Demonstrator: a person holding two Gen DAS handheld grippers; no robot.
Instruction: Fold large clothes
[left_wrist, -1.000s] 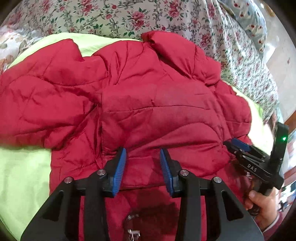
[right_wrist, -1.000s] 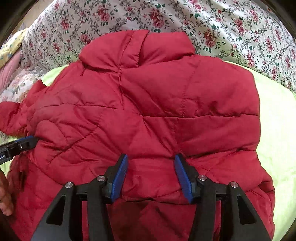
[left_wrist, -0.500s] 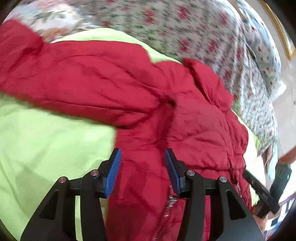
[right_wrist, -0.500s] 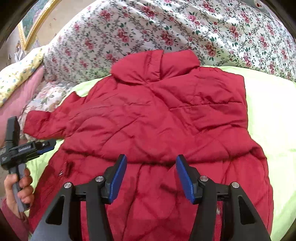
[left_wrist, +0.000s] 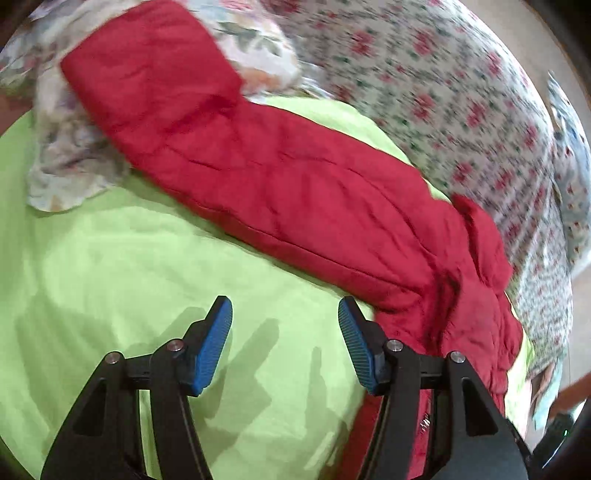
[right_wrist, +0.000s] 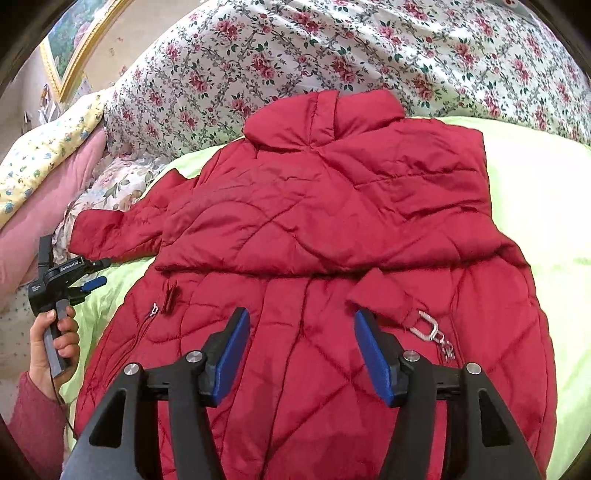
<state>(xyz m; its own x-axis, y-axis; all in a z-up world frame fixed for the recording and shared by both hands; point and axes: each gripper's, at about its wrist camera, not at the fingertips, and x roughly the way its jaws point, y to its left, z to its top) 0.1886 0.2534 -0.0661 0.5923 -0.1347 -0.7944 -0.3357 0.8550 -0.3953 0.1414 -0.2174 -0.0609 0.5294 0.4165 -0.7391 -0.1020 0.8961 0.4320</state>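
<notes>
I hover both empty, wide-open tongs, left tongs (left_wrist: 285, 321) near the sleeve (left_wrist: 258, 173), right tongs (right_wrist: 301, 328) over the jacket (right_wrist: 332, 221), ready for folding.

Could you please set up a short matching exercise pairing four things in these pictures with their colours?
Things:
1. jacket
2. sheet under the jacket
3. pads of the right tongs
4. pillow at far left

Colours:
a. blue
b. pink
c. red
d. lime green

Pairs: 1-c, 2-d, 3-a, 4-b
</notes>
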